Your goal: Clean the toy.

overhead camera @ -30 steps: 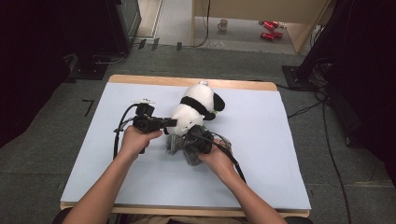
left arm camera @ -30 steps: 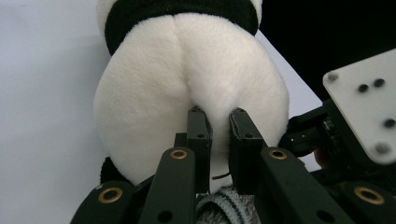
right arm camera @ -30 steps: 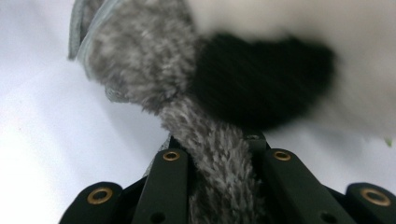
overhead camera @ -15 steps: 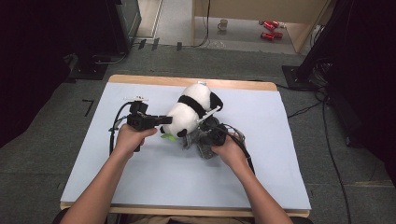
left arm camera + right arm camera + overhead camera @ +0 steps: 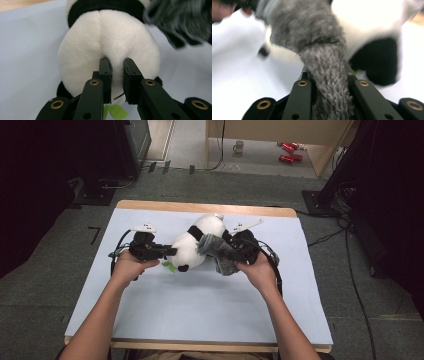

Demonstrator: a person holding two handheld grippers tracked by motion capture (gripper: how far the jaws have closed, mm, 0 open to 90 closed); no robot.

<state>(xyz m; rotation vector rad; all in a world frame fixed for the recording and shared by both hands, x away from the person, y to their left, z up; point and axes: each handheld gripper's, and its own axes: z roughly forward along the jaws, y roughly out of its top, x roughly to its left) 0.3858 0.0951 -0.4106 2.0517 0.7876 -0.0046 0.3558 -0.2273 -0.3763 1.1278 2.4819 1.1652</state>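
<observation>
While our left claw [image 5: 117, 75] pinches the panda's [image 5: 192, 245] white plush, our right claw [image 5: 325, 82] at 3 o'clock grips grey cloth [image 5: 220, 252]; next, likely drape it.

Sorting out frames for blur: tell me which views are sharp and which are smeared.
Left gripper view: the white-and-black plush panda is crisp, the grey fuzzy cloth smeared. Right gripper view: panda and background blurred, overexposed; cloth between the jaws sharper. High view: evenly lit, soft.
</observation>
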